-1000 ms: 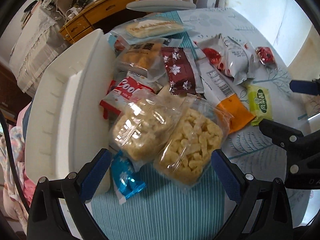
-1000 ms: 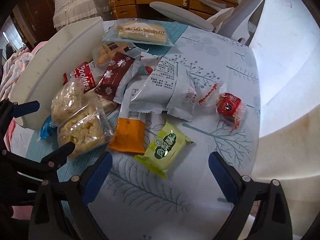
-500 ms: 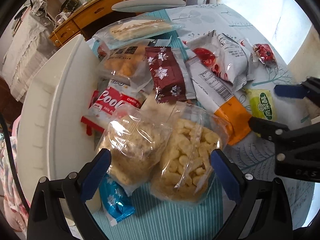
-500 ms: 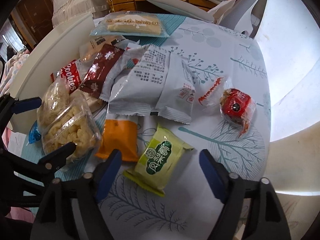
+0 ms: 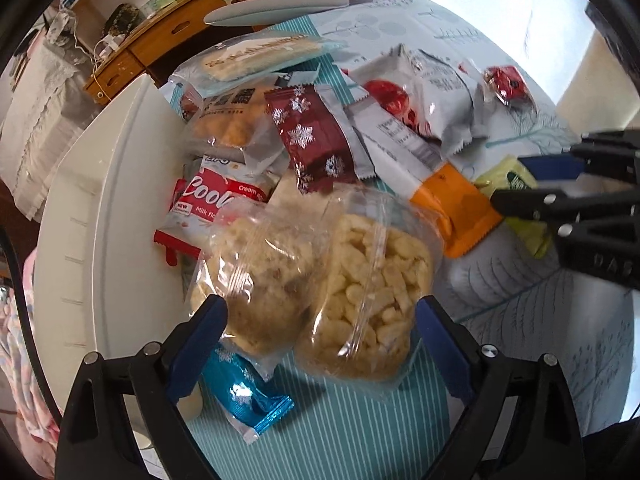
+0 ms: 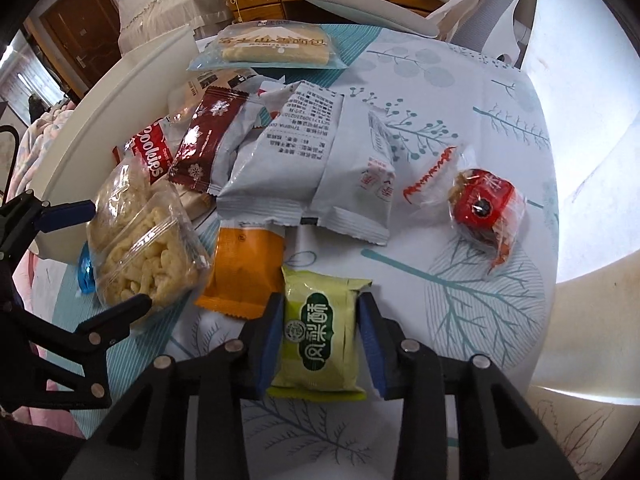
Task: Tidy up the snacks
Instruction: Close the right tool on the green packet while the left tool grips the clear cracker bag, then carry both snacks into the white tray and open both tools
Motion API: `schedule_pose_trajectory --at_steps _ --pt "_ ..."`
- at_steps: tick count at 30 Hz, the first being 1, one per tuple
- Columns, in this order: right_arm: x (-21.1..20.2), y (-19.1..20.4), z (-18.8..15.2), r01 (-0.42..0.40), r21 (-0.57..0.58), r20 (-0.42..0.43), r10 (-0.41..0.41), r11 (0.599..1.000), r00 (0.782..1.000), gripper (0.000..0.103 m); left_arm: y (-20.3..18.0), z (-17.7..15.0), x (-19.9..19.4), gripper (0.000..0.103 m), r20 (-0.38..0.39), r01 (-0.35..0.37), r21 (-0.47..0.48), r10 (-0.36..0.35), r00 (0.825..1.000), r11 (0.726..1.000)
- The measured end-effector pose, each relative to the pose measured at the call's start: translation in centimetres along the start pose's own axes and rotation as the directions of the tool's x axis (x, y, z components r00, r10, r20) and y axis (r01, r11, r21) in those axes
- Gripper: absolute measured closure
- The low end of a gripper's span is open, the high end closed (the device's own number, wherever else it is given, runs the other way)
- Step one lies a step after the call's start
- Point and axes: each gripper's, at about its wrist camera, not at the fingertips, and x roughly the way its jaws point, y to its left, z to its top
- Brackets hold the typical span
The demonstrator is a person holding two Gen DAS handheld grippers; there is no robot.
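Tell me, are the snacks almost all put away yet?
Not yet, nothing looks put away. The right gripper has just been closing around the green packet. The left gripper, open, straddles the two clear puff bags. The rest still lie heaped on the tablecloth beside the white tray.

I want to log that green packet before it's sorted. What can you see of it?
The green packet is a small, sealed, glossy yellow-green pillow wrapper with a dark green label in white characters. It lies flat on the tablecloth, beside an orange packet. The right hand-held gripper has just been closing around it, blue pads at both sides.
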Motion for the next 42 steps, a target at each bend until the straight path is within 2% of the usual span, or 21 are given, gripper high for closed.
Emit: schedule_pose_trajectory --at_steps 5,7,10,11,13,17,23,30,36,42 --pt "-0.4 -0.3 -0.6 -0.016 0.025 -0.013 0.016 1.000 1.000 0.066 -1.0 -0.2 -0.1 0.007 0.005 -0.029 0.021 0.029 1.000 0.999" --pt "-0.6 -0.6 -0.9 -0.027 0.044 -0.014 0.027 0.999 1.000 0.066 -1.4 -0.2 -0.2 0.011 0.017 -0.032 0.043 0.031 0.999 0.999" --pt "-1.2 -1.0 -1.3 -0.041 0.066 -0.009 0.042 0.997 0.999 0.066 -2.5 -0.5 -0.9 0.026 0.059 -0.053 0.100 0.047 0.997 0.994" --pt "-1.4 -1.1 -1.6 -0.045 0.075 -0.008 0.046 0.996 0.999 0.066 -3.0 -0.6 -1.1 0.044 0.064 -0.027 0.123 0.020 0.998 0.992" --pt "-1.7 -1.4 -1.8 -0.050 0.095 -0.004 0.050 0.994 0.999 0.066 -3.8 -0.9 -1.4 0.050 0.070 -0.046 0.133 0.036 0.997 0.990" --pt "-2.5 -1.9 -2.3 -0.042 0.126 0.010 0.041 0.991 0.999 0.066 -3.8 -0.7 -1.6 0.051 0.058 -0.028 0.108 0.022 0.998 0.994" --pt "-3.7 -2.4 -2.9 -0.052 0.161 0.028 0.048 0.986 0.998 0.066 -2.5 -0.6 -2.2 0.059 0.004 0.051 0.018 -0.051 0.999 0.999" --pt "-4.8 -2.4 -3.5 -0.068 0.206 0.042 0.060 0.976 0.997 0.066 -1.0 -1.8 -3.0 0.062 -0.069 0.140 -0.075 -0.145 0.987 0.987" --pt "-5.6 -1.7 -3.7 -0.084 0.221 0.058 0.072 0.972 0.996 0.066 0.2 -3.3 -5.2 0.062 -0.046 0.165 -0.078 -0.169 0.985 0.983" --pt "-6.9 -0.3 -4.0 -0.109 0.236 0.079 0.093 0.966 0.992 0.066 2.2 -3.8 -9.8 0.062 0.016 0.223 -0.091 -0.223 0.975 0.971"
